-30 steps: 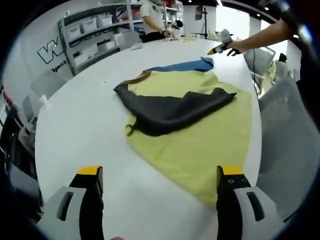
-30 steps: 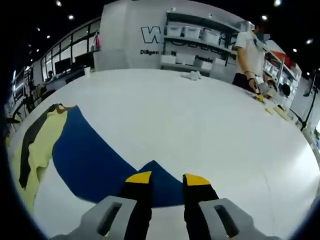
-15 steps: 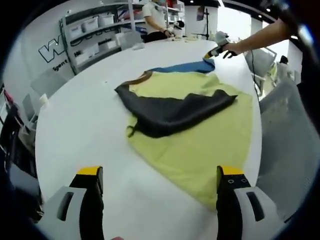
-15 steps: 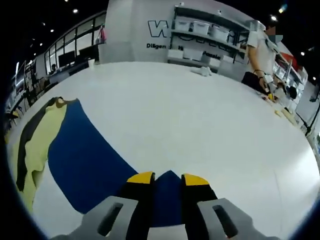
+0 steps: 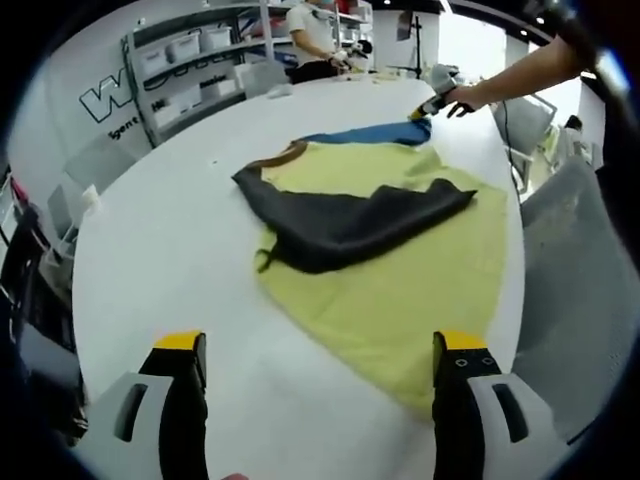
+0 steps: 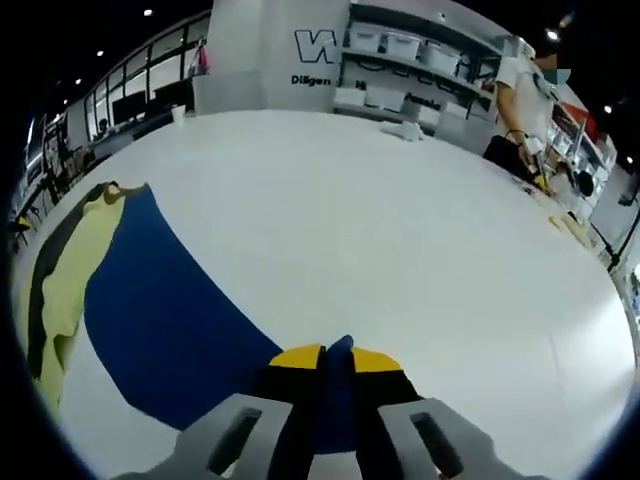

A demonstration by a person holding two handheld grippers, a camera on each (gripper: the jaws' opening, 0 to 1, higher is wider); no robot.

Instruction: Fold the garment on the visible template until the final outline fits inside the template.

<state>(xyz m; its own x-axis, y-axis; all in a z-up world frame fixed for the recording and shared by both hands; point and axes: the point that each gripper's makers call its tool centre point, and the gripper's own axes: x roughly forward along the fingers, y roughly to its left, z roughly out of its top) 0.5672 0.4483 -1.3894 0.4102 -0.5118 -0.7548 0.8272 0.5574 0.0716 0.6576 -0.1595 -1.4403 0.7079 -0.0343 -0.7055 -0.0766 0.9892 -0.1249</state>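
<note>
Right gripper view: your right claw (image 6: 336, 362) is clamped on the blue corner of the garment (image 5: 385, 245), which lies spread over the white surface (image 5: 160, 250). The left claw (image 5: 320, 345) hovers wide. Step in hand: first fold. Next, draw the corner inward.

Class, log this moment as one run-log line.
left gripper: open, hovering near table | right gripper: shut on blue sheet corner | dark garment: half-folded on yellow template
</note>
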